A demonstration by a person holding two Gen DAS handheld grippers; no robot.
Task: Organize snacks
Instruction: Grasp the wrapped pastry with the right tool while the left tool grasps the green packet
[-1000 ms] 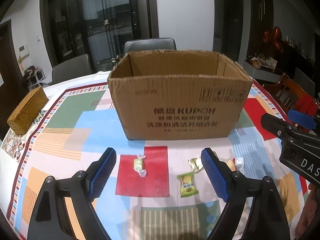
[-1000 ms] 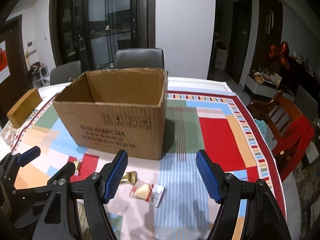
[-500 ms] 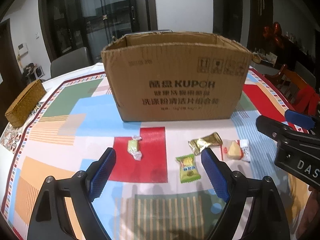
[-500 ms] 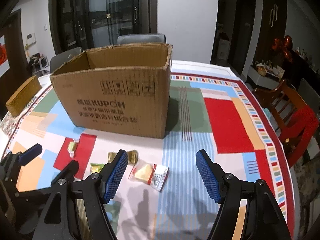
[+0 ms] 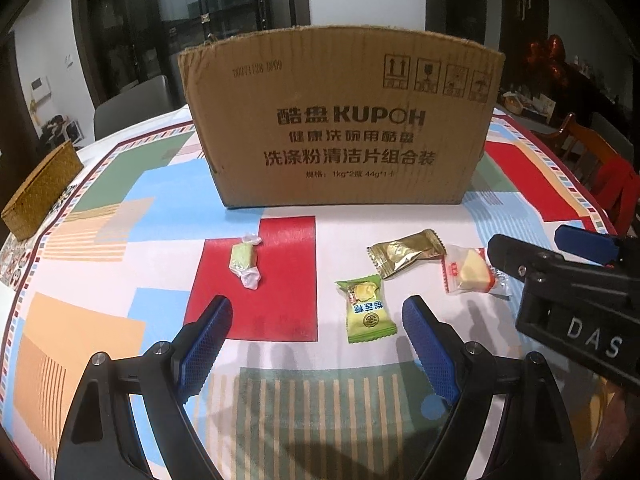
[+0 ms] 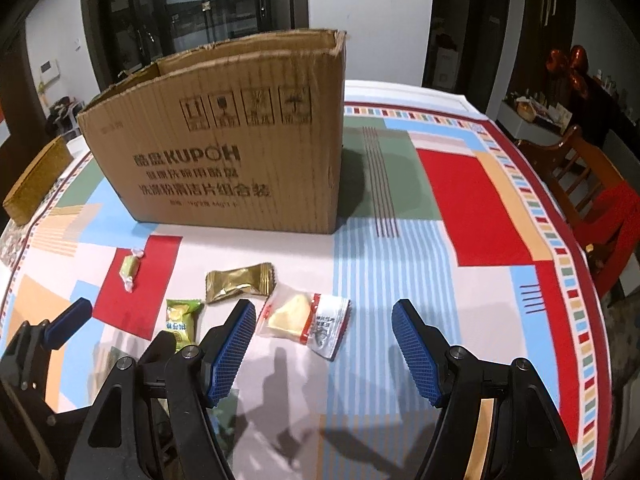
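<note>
- Corrugated cardboard box (image 5: 340,120), printed, stands on the patterned tablecloth (image 5: 100,320).
- Crinkled gold foil packet (image 5: 406,253); clear wedge-snack wrapper (image 6: 306,317).
- Left gripper (image 5: 316,342) and right gripper (image 6: 324,344): ribbed blue pads apart, empty.

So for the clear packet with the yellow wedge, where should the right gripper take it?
Come from above with the right gripper and pinch across the thick wedge end of the clear packet. It lies flat, and its printed end looks thin and limp.
</note>
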